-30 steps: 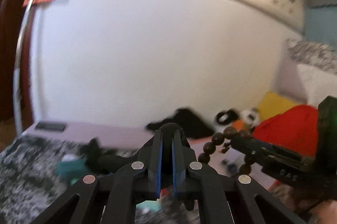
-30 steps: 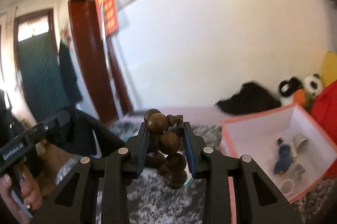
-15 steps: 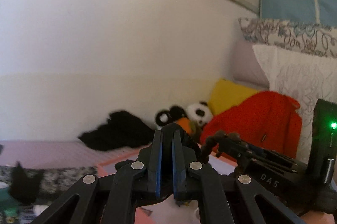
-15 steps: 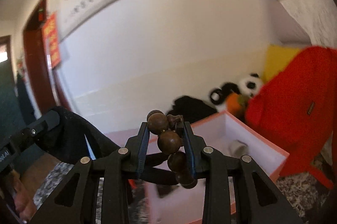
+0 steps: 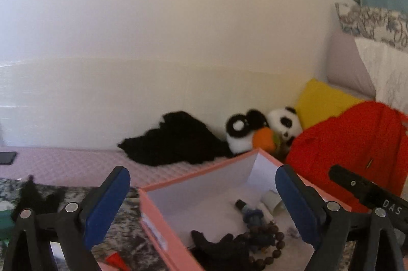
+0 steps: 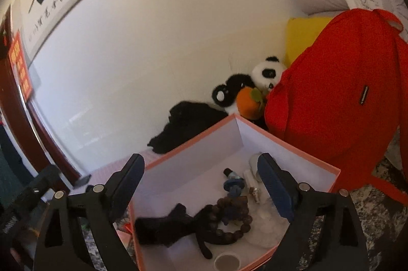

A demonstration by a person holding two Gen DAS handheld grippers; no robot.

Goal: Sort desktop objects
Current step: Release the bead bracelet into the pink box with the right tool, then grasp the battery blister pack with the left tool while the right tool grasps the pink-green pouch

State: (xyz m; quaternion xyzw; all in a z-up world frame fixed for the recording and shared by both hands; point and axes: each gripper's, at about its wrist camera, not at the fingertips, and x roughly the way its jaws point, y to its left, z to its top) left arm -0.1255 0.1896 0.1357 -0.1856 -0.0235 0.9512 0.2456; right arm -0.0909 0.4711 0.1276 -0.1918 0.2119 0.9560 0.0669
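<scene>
Both grippers just opened, empty | pink box [image 6: 293, 146]: bead bracelet [image 6: 229, 220], black cloth [image 6: 163, 227], bottle [image 6: 233, 180]

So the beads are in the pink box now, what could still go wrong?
The right gripper, whose jaws have just been opening, hangs open right over the bead bracelet, so a low pull-back might snag it or the black furry item. The left gripper straddles the pink box wall and could nudge it.

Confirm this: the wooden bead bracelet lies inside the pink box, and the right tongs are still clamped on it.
Wrong on the grip. The wooden bead bracelet does lie inside the pink box, but the right tongs have just opened and hold nothing, as the right wrist view shows.
</scene>
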